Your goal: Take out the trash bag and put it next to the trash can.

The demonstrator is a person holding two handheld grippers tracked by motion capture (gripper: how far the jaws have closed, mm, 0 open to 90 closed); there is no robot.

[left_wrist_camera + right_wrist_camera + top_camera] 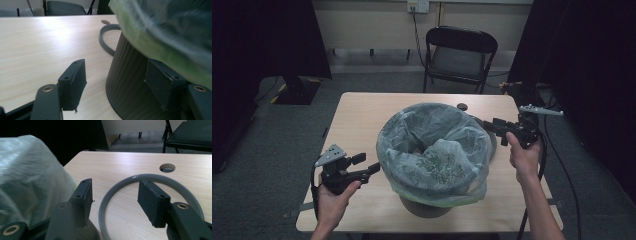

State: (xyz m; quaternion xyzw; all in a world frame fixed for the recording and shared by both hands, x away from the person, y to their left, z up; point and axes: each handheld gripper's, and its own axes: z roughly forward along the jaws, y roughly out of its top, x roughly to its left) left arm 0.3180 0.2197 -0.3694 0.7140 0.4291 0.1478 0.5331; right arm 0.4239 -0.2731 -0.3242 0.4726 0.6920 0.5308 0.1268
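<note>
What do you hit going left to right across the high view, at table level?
Left hand-held gripper → bin with plastic bag liner → grey ring peeking out behind the bin → right hand-held gripper.

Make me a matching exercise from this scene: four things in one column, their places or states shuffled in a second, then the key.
1. plastic bag
2. grey ring
3. folding chair
4. left gripper

A. lies flat on the table beside the bin
B. stands on the floor beyond the table
C. lines the bin, folded over its rim
D. open, holding nothing, beside the bin

Pairs: 1-C, 2-A, 3-B, 4-D
</note>
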